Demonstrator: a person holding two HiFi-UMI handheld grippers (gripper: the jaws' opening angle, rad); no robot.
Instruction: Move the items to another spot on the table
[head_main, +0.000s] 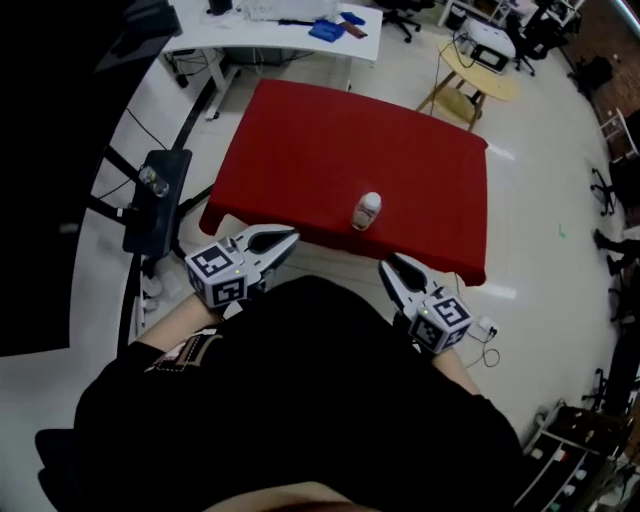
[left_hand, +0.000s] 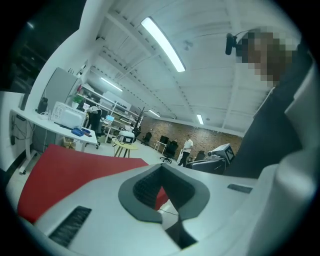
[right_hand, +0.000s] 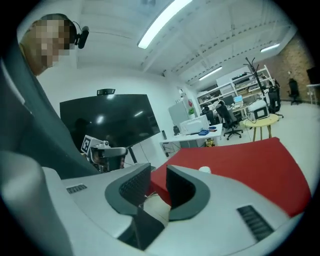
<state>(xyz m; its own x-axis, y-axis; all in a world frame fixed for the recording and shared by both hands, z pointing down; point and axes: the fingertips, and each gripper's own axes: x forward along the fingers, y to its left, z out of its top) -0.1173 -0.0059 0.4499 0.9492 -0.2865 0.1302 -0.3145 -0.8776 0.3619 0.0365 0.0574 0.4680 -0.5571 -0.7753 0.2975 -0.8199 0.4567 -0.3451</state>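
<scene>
both left claw (head_main: 286, 240) and right claw (head_main: 386, 263) are held narrowly apart, empty; white bottle (head_main: 367, 210) ahead could be toppled by that gap.

The bottle (head_main: 367, 210) sits on the tabletop (head_main: 320, 130) near its 6 o'clock edge. The left hand-held gripper (head_main: 284, 240) is at the bottle's 8 o'clock, the right hand-held gripper (head_main: 392, 263) at its 5 o'clock.

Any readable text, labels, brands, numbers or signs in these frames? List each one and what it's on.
None can be read in any view.
Label on the white bottle on the red table: too small to read.
Print on the person's sleeve: blurred, unreadable.
Left marker cube and right marker cube: black-and-white square patterns only, no letters or digits.
</scene>
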